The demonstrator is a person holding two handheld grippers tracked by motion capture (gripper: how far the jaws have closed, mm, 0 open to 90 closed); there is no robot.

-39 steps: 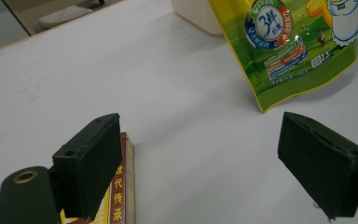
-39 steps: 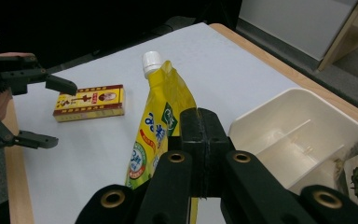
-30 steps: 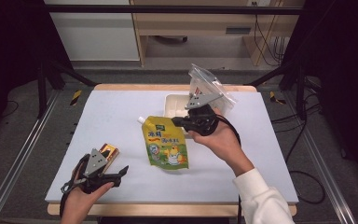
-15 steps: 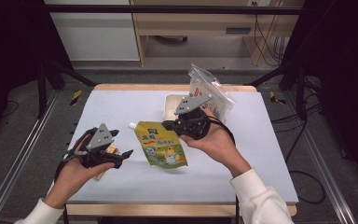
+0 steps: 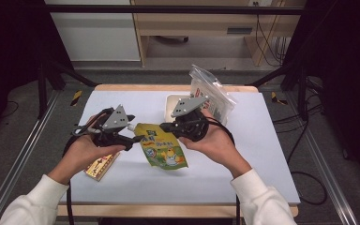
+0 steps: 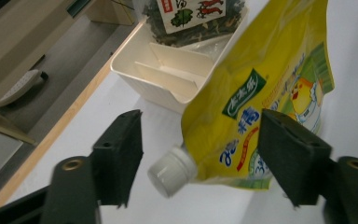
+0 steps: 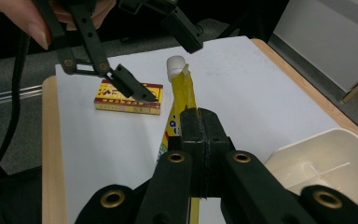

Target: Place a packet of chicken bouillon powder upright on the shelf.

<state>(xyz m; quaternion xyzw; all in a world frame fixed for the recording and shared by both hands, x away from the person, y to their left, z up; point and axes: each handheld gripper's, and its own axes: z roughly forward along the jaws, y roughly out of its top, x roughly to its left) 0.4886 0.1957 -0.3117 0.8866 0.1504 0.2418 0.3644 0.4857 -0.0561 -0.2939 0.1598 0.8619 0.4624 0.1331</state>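
Note:
A yellow spouted pouch (image 5: 165, 149) with a white cap (image 6: 172, 171) hangs tilted above the white table (image 5: 262, 154). My right gripper (image 5: 164, 126) is shut on the pouch's upper edge, and the right gripper view shows the pouch (image 7: 184, 89) edge-on running away from the jaws to the cap (image 7: 175, 63). My left gripper (image 5: 134, 134) is open at the pouch's cap corner. In the left gripper view its jaws stand on either side of the cap end of the pouch (image 6: 261, 88) without touching it.
A small red and yellow box (image 5: 101, 164) lies on the table below the left hand. A white divided tray (image 5: 170, 100) sits at the back centre, holding a clear bag of dark snacks (image 5: 212, 93). Wooden table edges run along the back and front.
My left gripper has risen from the table's front left and moved right to the pouch's cap. The right gripper has carried the pouch slightly left and tilted it.

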